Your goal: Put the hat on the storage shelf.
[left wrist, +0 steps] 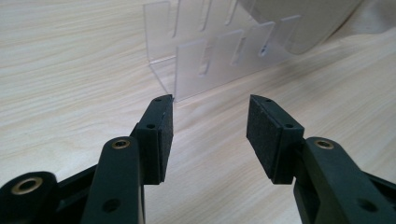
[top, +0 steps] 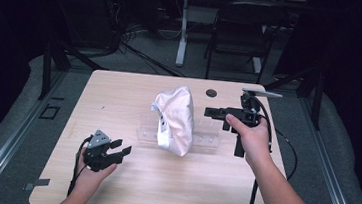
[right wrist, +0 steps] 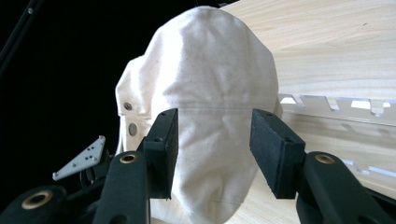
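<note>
The cream cotton cap point(top: 174, 119) sits upright on the clear acrylic slotted rack point(top: 204, 139) in the middle of the pale wooden bench point(top: 119, 96). Both jaws stand wide and empty: the left hand-held gripper point(top: 120, 148) is near the rack's end, and the right hand-held gripper point(top: 213, 113) faces the cap's side. To take the cap well, I think it is better to pinch the fabric slowly, while the left one steadies the rack.

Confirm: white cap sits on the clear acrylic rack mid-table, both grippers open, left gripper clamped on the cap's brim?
Not quite. The left gripper is not on the white cap: the high view shows it apart, near the table's front left, and the left gripper view shows bare wood between its open jaws. The rest holds: the cap sits on the clear acrylic rack, and the right gripper is open.
</note>
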